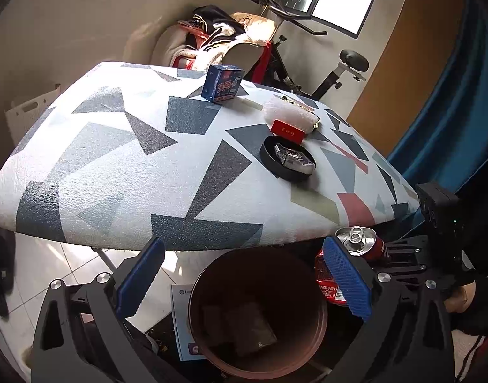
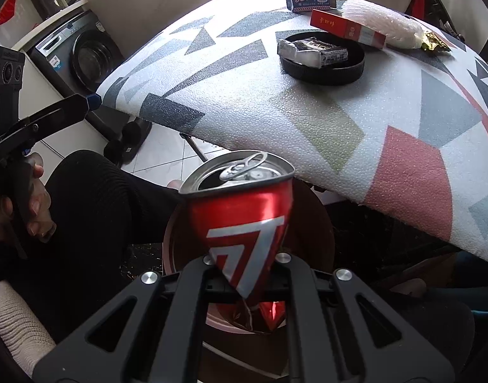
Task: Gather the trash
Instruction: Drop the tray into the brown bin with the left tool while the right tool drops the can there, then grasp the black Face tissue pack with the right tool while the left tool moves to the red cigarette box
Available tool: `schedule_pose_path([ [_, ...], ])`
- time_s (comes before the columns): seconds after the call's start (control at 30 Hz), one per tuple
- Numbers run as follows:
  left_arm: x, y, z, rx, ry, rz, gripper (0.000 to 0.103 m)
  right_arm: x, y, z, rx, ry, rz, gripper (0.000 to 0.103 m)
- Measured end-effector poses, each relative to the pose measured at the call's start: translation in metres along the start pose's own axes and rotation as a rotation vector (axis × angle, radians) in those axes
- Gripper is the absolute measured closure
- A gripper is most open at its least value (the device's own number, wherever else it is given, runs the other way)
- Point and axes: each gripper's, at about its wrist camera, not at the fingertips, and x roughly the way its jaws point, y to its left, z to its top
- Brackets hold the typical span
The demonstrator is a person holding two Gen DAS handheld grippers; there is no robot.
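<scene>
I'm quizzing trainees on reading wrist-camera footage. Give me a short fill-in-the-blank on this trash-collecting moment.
1. The right claw is shut on a crushed red ____ can.
2. The can hangs over the round brown ____.
3. The left claw is open and holds ____.
4. On the patterned table, the shallow black round tray holds a crumpled silver ____.

Missing words: soda; bin; nothing; packet

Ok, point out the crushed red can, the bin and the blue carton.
crushed red can point(image 2: 244, 210): right wrist view, red side wall.
bin point(image 1: 256, 371): left wrist view, near rim.
blue carton point(image 1: 223, 87): left wrist view, front face.
</scene>
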Motion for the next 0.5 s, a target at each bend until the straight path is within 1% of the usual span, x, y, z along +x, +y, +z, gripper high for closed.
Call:
schedule_pose_path([
  [0.03, -0.0005, 0.0012, 0.0001, -0.007, -0.002, 0.002, 0.006, 0.0002, -0.0008, 0.0003, 0.004, 0.0, -0.002, 0.091],
  [0.07, -0.0008, 0.0026, 0.0002, -0.014, -0.004, 0.004, 0.006, 0.0001, -0.0021, 0.0005, 0.01, 0.0, -0.006, 0.087],
  [0.1, -0.0011, 0.0037, 0.0004, -0.02, -0.006, 0.005, 0.006, -0.0003, -0.0034, 0.0006, 0.017, -0.001, -0.009, 0.081],
  [0.17, -0.0014, 0.0055, 0.0009, -0.03, -0.008, 0.005, 0.006, -0.0013, -0.0054, 0.001, 0.026, -0.006, -0.01, 0.075],
  [0.23, -0.0017, 0.0069, 0.0011, -0.037, -0.01, 0.007, 0.006, -0.0022, -0.0065, 0.0009, 0.03, -0.009, -0.015, 0.065],
  [0.27, -0.0019, 0.0074, 0.0012, -0.039, -0.01, 0.007, 0.006, -0.003, -0.0067, 0.0012, 0.032, -0.012, -0.024, 0.053],
  [0.3, -0.0019, 0.0079, 0.001, -0.041, -0.01, 0.007, 0.006, -0.0041, -0.007, 0.0014, 0.034, -0.019, -0.029, 0.039],
  [0.4, -0.0014, 0.0082, 0.0014, -0.042, -0.009, 0.008, 0.006, -0.0087, -0.008, 0.0029, 0.038, -0.048, -0.044, 0.019],
  [0.47, -0.0013, 0.0082, 0.0014, -0.042, -0.008, 0.008, 0.006, -0.0087, -0.0096, 0.0038, 0.045, -0.052, -0.053, 0.012],
  [0.5, -0.001, 0.0085, 0.0014, -0.042, -0.007, 0.008, 0.006, -0.0088, -0.0104, 0.0041, 0.048, -0.053, -0.058, 0.011],
])
